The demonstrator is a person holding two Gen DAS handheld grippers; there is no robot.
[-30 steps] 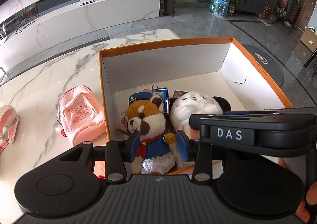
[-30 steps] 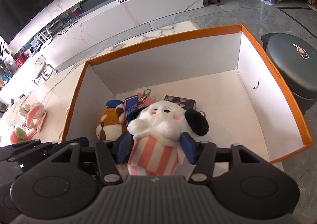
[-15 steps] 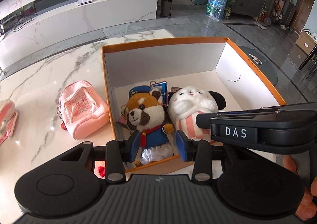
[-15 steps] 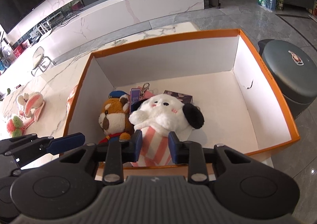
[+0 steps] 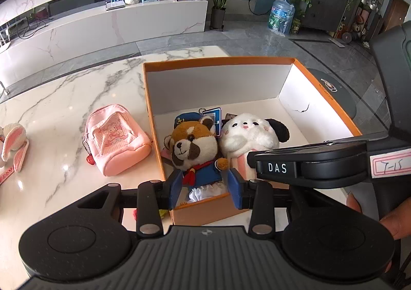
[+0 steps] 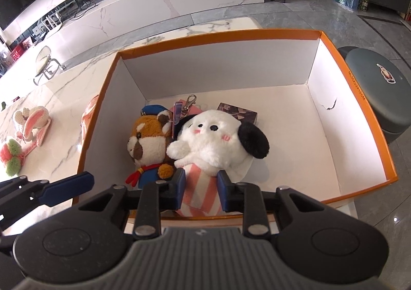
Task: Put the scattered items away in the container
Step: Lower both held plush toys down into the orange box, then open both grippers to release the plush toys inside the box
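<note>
Two tools hang over the near wall of the orange box [image 5: 218,60], angled steeply down, side by side. The right tool [image 6: 200,187] has just been closing with the white dog plush [image 6: 213,138]'s striped body between its pads; whether they pinch it I cannot tell. If they do, lifting would drag the plush back out. The left tool [image 5: 206,187] stands half open around the red panda plush [image 5: 192,146], clear of it. A pink backpack [image 5: 115,141] waits on the tabletop [image 5: 64,100], beside the box's left wall.
</note>
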